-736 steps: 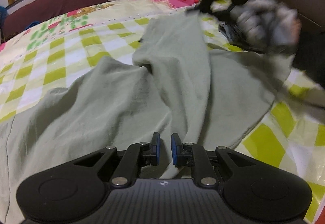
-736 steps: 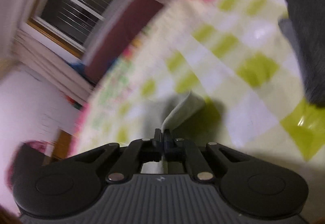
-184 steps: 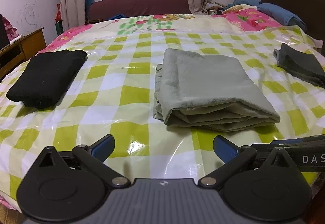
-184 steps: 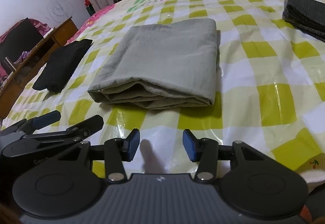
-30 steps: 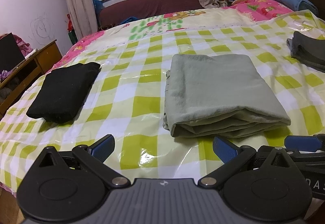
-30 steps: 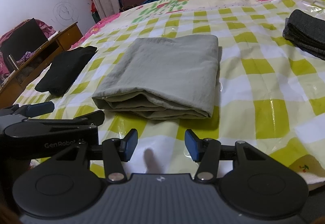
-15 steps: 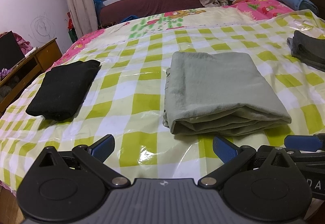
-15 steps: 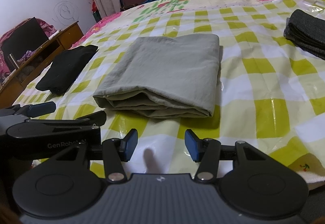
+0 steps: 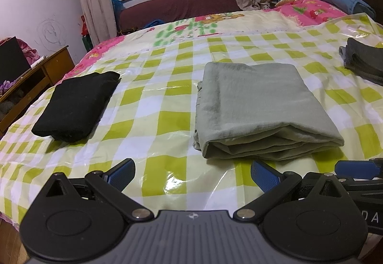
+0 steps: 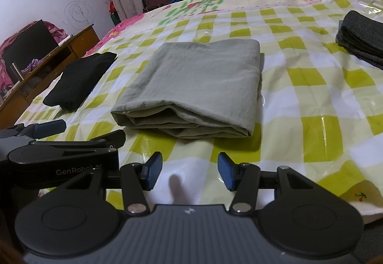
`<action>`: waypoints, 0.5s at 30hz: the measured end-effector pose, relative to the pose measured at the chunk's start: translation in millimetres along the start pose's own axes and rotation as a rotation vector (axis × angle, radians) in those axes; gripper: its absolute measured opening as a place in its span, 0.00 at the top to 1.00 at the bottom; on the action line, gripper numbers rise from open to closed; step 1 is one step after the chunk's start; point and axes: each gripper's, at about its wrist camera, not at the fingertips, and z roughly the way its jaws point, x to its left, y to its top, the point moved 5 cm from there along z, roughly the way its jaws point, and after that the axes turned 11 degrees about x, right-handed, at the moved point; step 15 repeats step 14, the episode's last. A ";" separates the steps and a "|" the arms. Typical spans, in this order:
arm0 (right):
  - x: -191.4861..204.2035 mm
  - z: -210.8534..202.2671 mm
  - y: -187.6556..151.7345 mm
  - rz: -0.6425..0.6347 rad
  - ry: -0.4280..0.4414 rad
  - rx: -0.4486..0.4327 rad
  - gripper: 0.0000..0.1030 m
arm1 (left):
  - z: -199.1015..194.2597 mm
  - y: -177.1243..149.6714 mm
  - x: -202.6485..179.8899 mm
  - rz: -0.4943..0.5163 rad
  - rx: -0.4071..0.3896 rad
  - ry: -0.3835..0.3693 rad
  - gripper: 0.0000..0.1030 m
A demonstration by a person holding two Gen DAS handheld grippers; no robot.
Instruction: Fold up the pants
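Note:
The grey-green pants [image 9: 258, 106] lie folded into a flat rectangle on the green-and-white checked bed cover [image 9: 153, 106]; they also show in the right wrist view [image 10: 198, 87]. My left gripper [image 9: 192, 174] is open and empty, held back from the near edge of the folded pants. My right gripper [image 10: 190, 174] is open and empty, also short of the pants' near edge. The left gripper's fingers [image 10: 50, 129] show at the left of the right wrist view.
Folded black clothing [image 9: 76, 106] lies on the bed to the left. A folded dark grey garment [image 9: 366, 63] lies at the right edge. A wooden cabinet [image 9: 31, 79] stands left of the bed. Pillows and a dark headboard are at the far right.
Both grippers have drawn back slightly from the bed; the pants look a little farther away. Nothing was gripped or released.

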 end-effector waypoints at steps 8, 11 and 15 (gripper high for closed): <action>-0.3 1.7 1.0 -0.005 0.001 0.002 0.49 | -1.1 -1.1 -0.1 -0.001 -0.004 0.006 0.00; -0.7 2.6 1.5 -0.009 0.006 0.003 0.49 | -2.3 -1.5 0.0 0.000 -0.010 0.011 0.00; -1.5 3.2 2.8 -0.011 0.011 0.003 0.49 | -3.2 -1.0 0.0 0.009 -0.018 0.011 0.00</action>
